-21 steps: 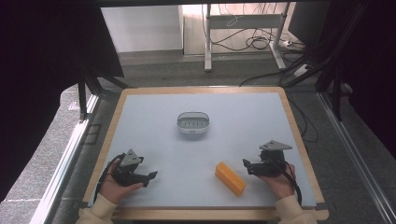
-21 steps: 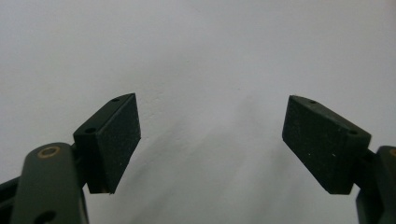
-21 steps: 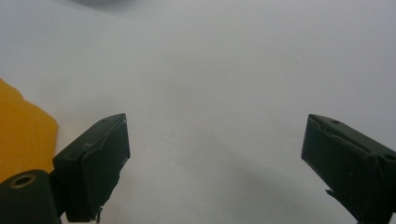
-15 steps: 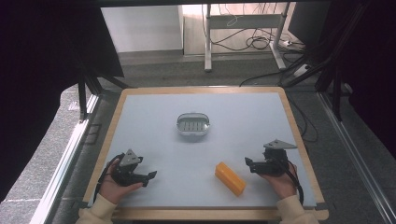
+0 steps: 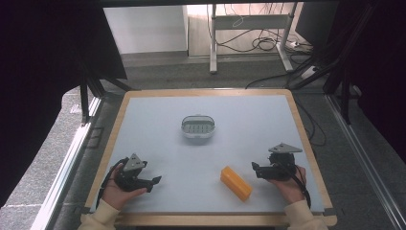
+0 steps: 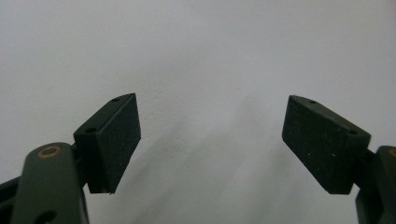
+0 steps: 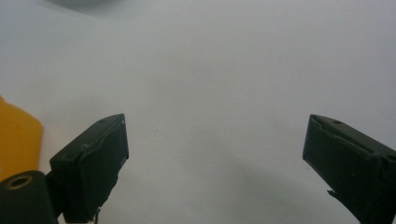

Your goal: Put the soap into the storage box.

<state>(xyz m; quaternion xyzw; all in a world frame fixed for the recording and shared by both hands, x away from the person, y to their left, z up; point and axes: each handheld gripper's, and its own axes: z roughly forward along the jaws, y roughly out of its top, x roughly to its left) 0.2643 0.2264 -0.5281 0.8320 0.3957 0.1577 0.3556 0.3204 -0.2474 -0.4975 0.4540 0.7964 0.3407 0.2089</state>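
An orange block lies on the pale tabletop near the front, right of centre; its corner shows at the left edge of the right gripper view. A small grey oval dish sits mid-table. My right gripper rests just right of the block, pointing left, open with nothing between its jaws. At the front left my left gripper lies on the table pointing right, open and empty.
The table has a raised wooden rim on all sides. Beyond the far edge are a floor, cables and a metal stand. Dark frame posts flank the table.
The right gripper has drifted slightly toward the front right. The left gripper, the block and the dish have stayed put.
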